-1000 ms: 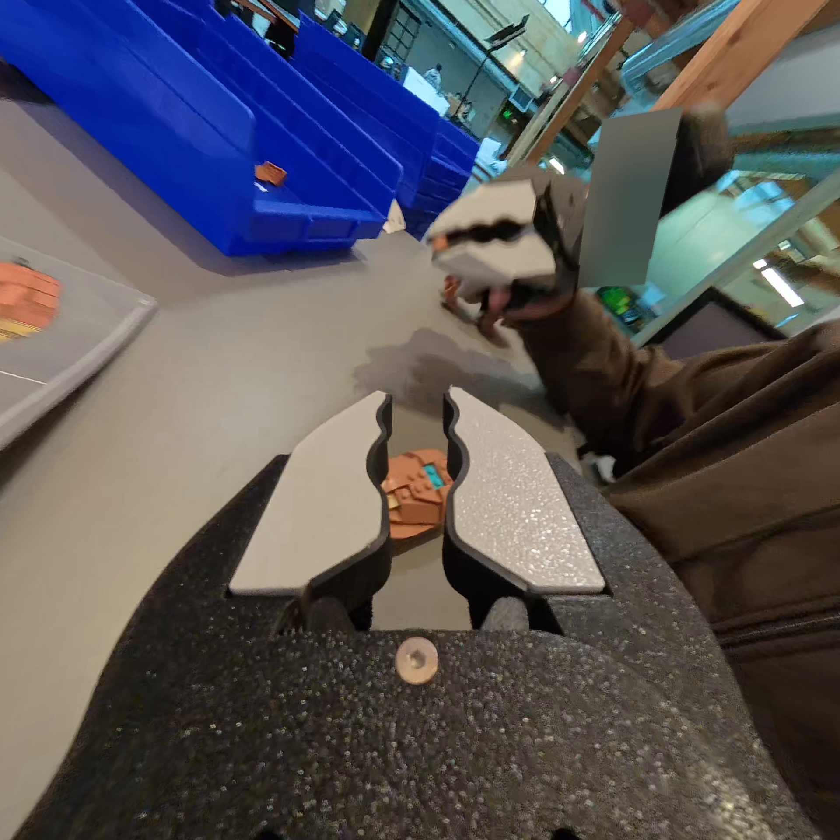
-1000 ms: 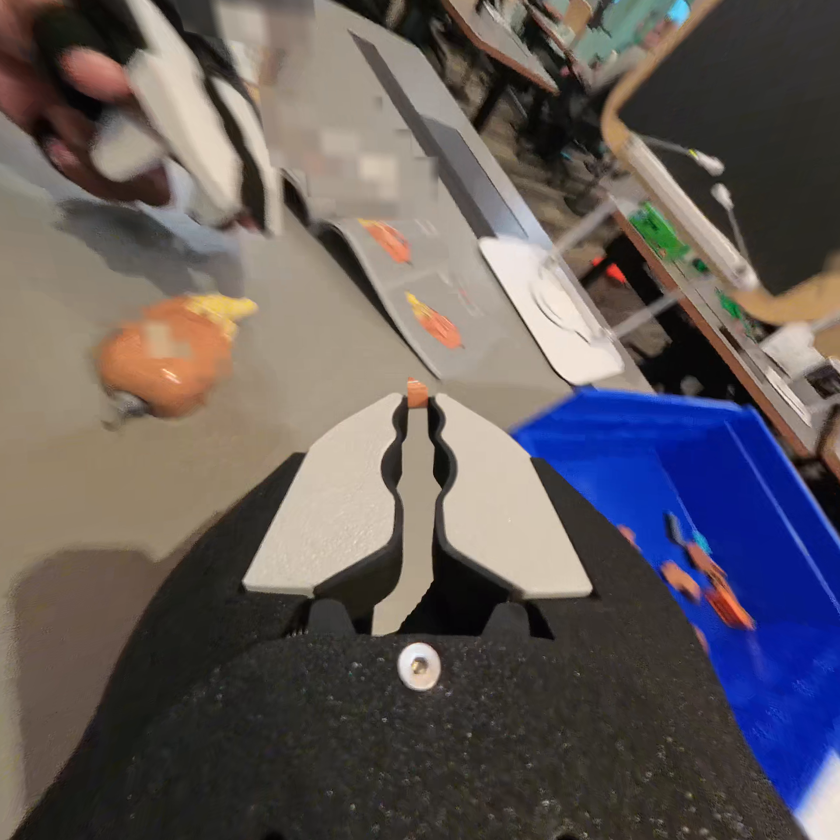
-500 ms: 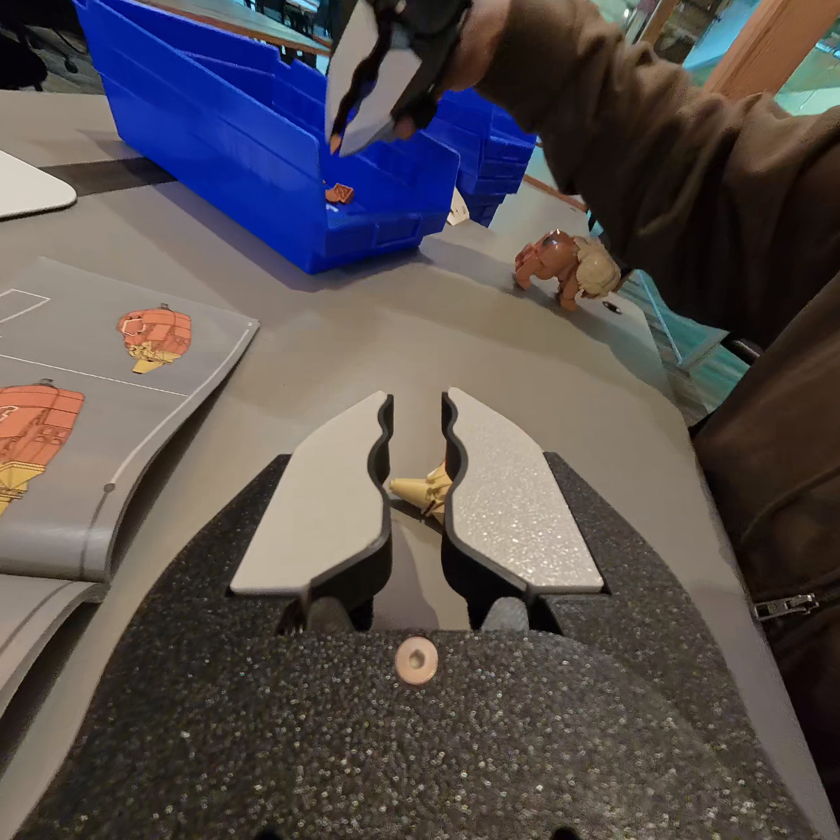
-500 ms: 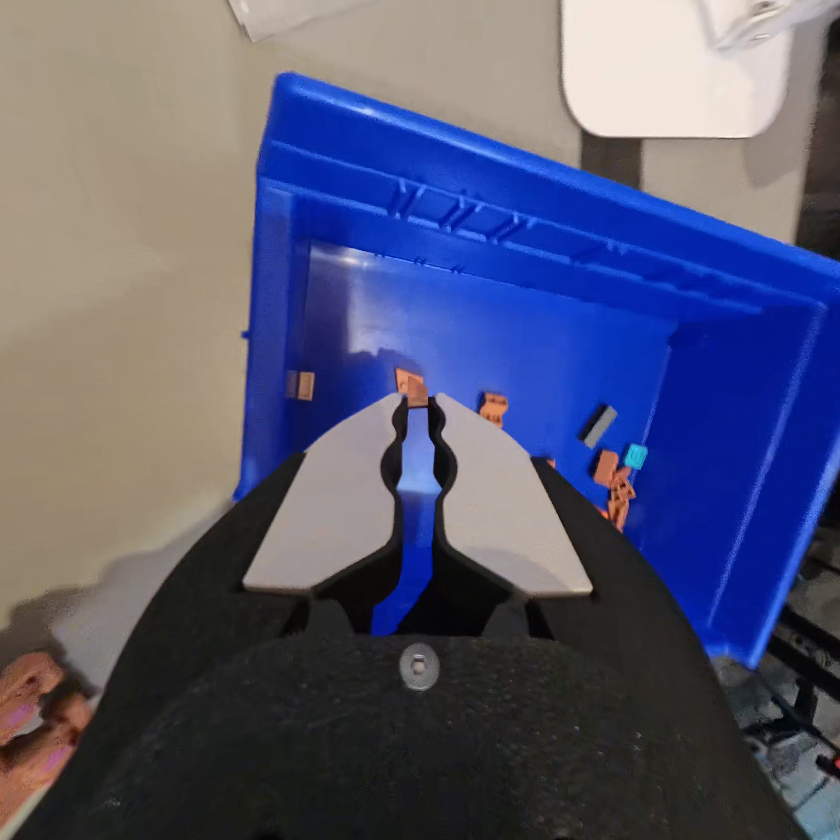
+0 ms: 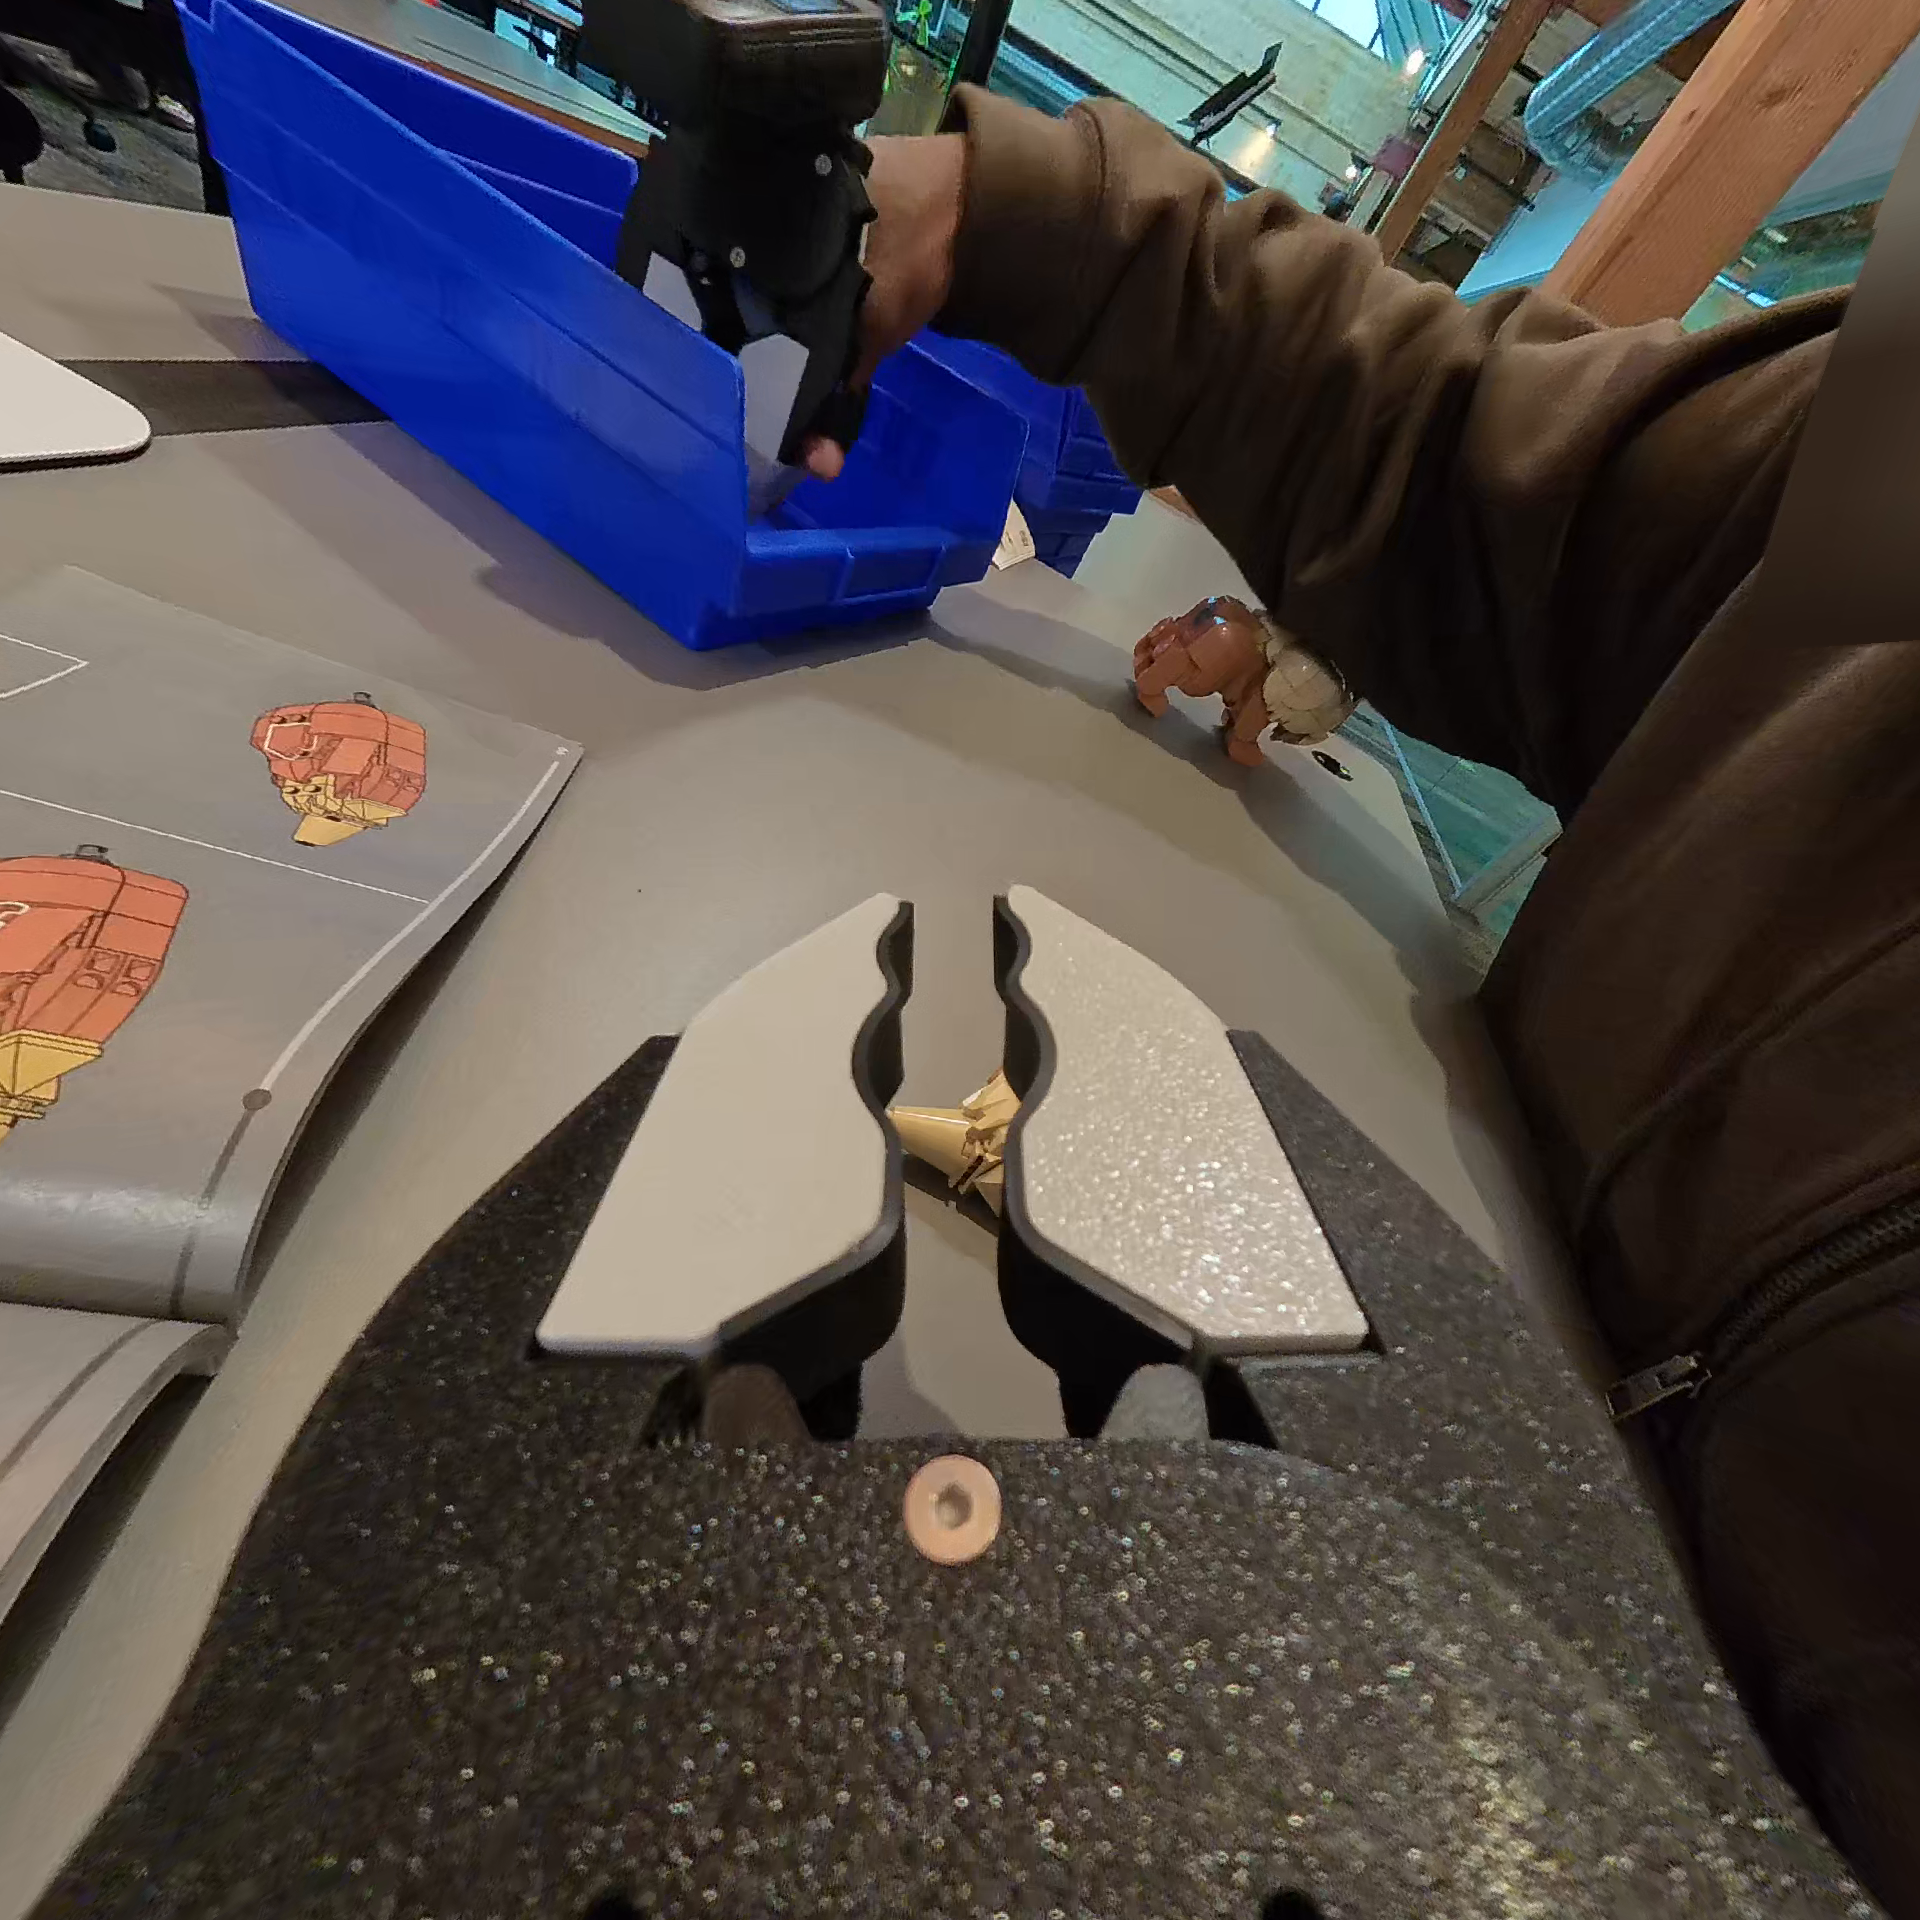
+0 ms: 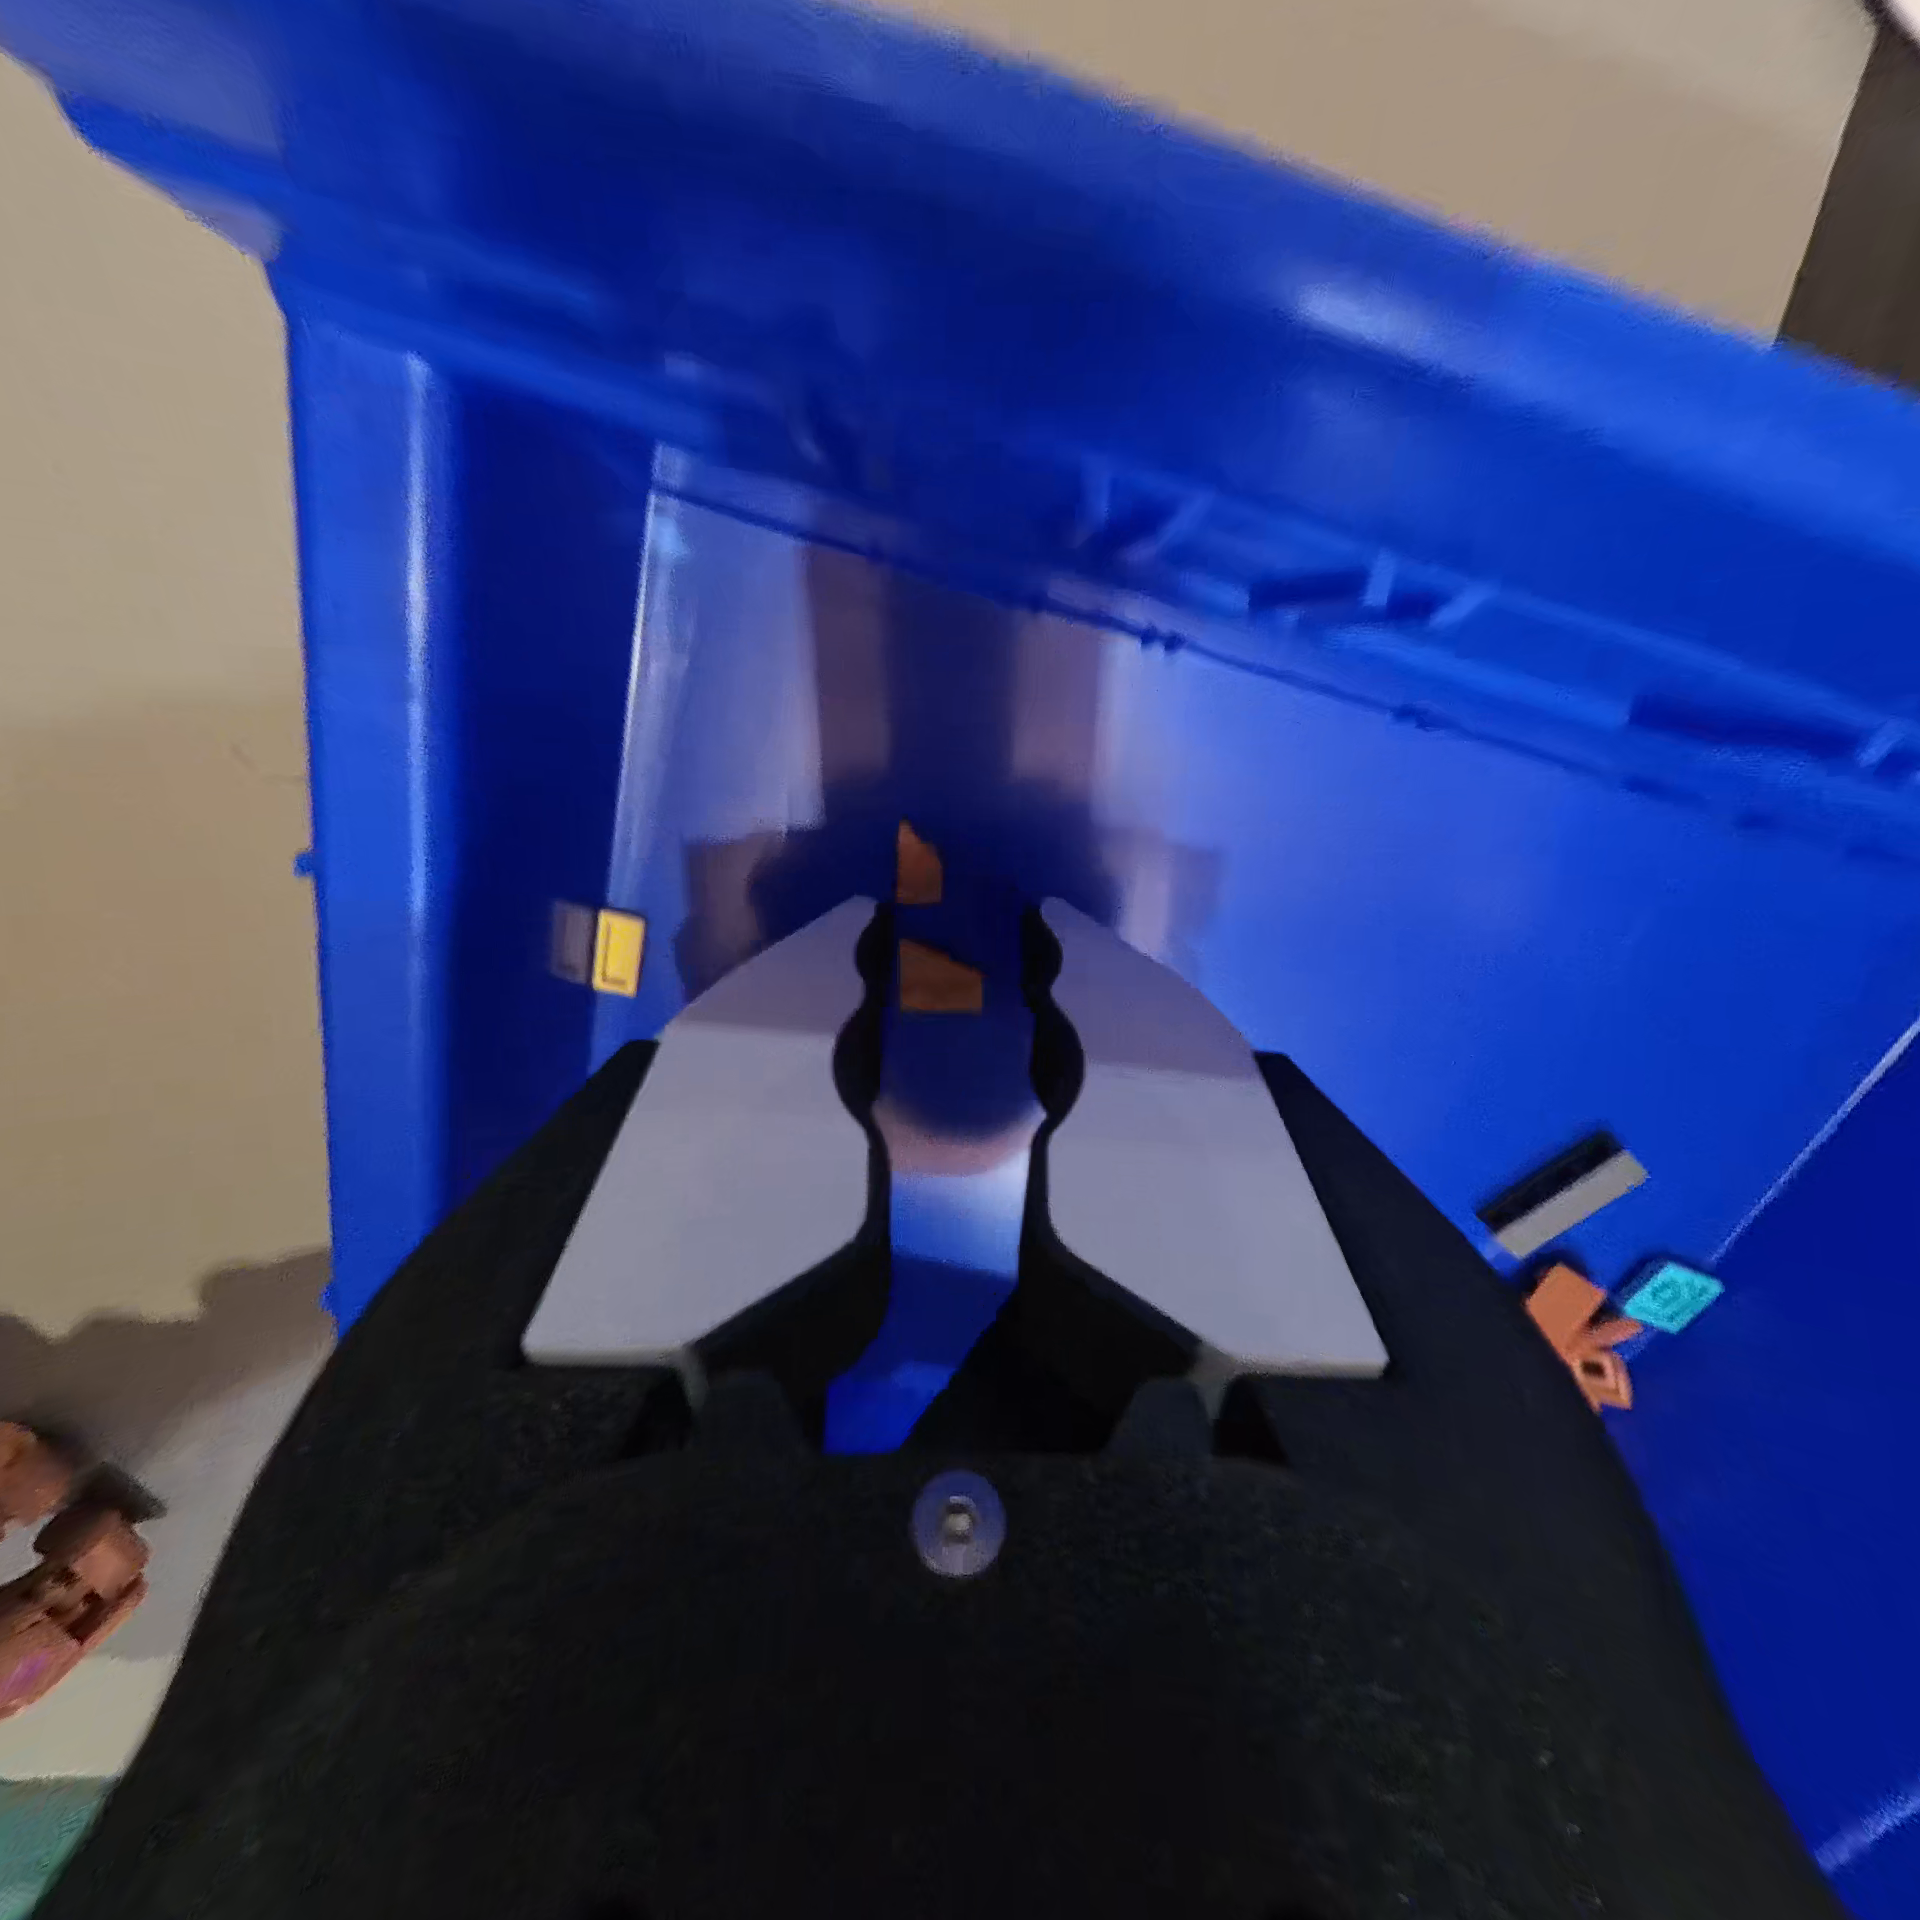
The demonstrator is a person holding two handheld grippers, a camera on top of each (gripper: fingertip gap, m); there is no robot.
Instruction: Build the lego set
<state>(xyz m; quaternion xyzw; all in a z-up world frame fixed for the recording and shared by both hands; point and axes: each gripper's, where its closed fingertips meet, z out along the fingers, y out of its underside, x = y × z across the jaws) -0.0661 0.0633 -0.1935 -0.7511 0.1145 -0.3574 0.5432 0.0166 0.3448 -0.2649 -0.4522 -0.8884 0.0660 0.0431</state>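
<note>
Right gripper [image 6: 951, 914] reaches down inside the blue bin [image 6: 1351, 436], jaws slightly apart and empty, a small orange lego piece [image 6: 938, 982] on the bin floor between the tips. Left gripper [image 5: 954, 904] sits low over the counter [image 5: 727, 790] well in front of the bin, jaws narrowly apart around a tan lego part [image 5: 956, 1138]; grip unclear.

Left gripper [image 5: 953, 909]: black speckled foam-like body, two pale grey fingers [image 5: 748, 1132] with wavy black-edged inner faces, one copper-toned screw [image 5: 951, 1509] at centre. Right gripper [image 6: 951, 920]: same build; its screw [image 6: 957, 1524] looks silvery, though the frame is blurred. Person wears a dark brown sleeve [image 5: 1351, 343] and a zipped jacket [image 5: 1766, 1039]
</note>
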